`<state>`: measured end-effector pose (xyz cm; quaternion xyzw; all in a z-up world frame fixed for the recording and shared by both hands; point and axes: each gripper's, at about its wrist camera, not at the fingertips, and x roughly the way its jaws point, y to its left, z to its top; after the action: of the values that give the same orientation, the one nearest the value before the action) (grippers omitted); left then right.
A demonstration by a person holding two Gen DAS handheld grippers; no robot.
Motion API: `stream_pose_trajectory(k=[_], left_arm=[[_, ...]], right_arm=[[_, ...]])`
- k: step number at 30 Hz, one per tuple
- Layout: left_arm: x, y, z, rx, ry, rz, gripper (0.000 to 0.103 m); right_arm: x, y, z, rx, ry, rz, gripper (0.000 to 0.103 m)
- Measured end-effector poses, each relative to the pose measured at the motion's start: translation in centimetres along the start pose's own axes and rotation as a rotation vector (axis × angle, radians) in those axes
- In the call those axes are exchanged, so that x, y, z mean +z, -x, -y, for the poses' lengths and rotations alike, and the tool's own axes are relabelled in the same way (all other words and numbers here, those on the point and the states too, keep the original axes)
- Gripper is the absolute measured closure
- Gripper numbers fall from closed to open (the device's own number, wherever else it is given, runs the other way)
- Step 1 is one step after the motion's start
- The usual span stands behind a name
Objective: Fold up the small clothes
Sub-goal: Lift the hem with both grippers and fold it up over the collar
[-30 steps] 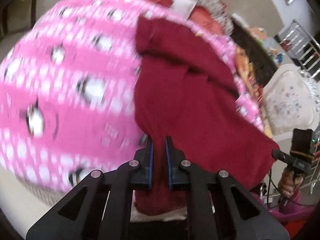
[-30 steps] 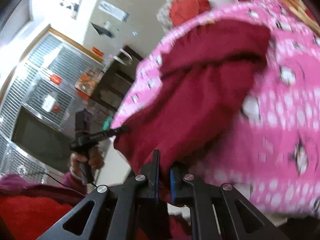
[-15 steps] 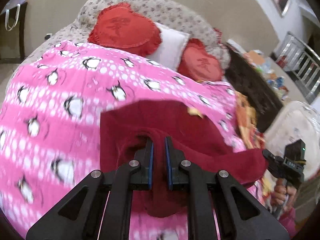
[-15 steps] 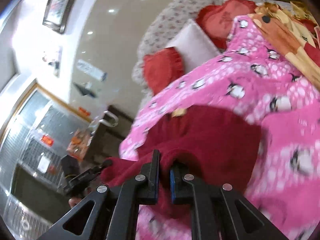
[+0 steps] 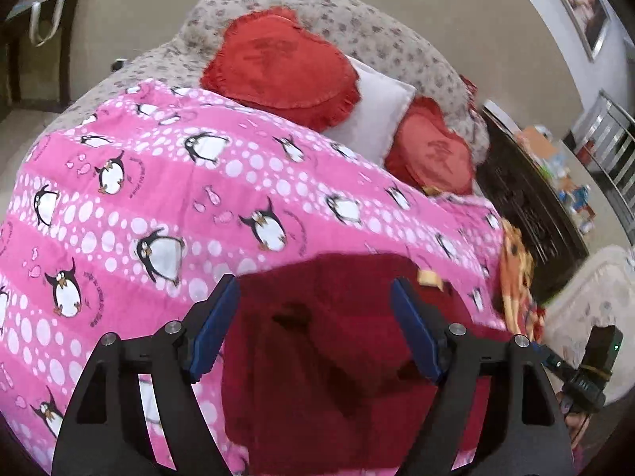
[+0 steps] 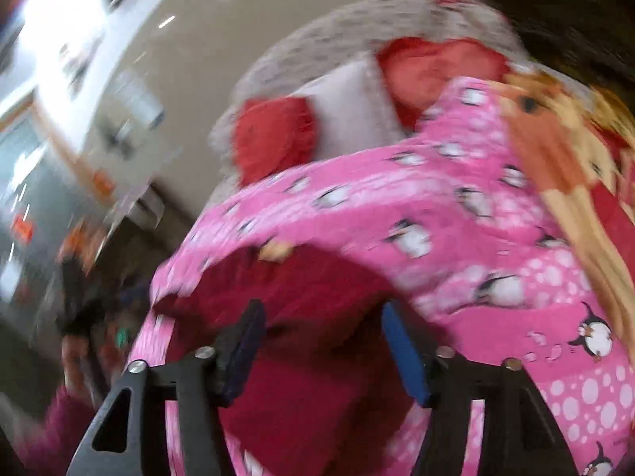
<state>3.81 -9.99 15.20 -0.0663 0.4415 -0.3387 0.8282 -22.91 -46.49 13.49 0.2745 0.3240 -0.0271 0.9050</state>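
Note:
A dark red garment lies folded over on the pink penguin blanket, with a small tan tag at its far edge. My left gripper is open and empty, its blue-padded fingers spread over the garment's left part. In the blurred right wrist view the same garment lies below my right gripper, which is open and empty too. The right gripper also shows at the lower right of the left wrist view.
Two red heart cushions and a white pillow lie at the bed's head. An orange patterned cloth lies at the blanket's right edge. A dark cabinet stands right of the bed.
Both grippers were shut on the red garment and carried it over onto itself. Now both have opened and let go; the garment rests folded on the blanket.

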Motion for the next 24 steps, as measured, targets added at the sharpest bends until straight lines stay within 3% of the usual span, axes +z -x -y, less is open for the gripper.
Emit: stream_pose_trajectory(k=[2,6,11,15,18,20,24], left_arm=[[-1.6,0.5,0.7,-0.011,-0.055,-0.012,0.025],[-5.3,-0.2,1.9,-0.003,-0.193,-0.098,0.025],[-6.6,-4.2,4.2,0.086,-0.317,-0.177,0.025],[-2.9,-7.8,4.5,0.112,-0.222,-0.15,0.025],[-0.2,-9.2,2.7,0.108,-0.088,-0.126,0.025],[1.0,-8.9,0.9,0.11,0.015,-0.1,0.025],[0.5,-6.5,-1.2,0.074,0.052,-0.095,0.025]], right_arm=[[-1.6,-0.1,-2.1,0.016,0.109,-0.029,0.054],[-4.5,-2.3,-3.6,0.022,0.213,-0.153,0.055],[-2.7,-7.4,-2.2,-0.021,0.208,-0.196,0.054],[2.1,-9.8,-0.2,-0.114,0.106,-0.081,0.054],[4.3,-11.3,1.5,-0.153,0.024,-0.077,0.053],[4.6,-11.3,2.0,-0.174,0.01,-0.081,0.052],[3.1,-8.0,2.3,-0.155,-0.003,-0.057,0.038]])
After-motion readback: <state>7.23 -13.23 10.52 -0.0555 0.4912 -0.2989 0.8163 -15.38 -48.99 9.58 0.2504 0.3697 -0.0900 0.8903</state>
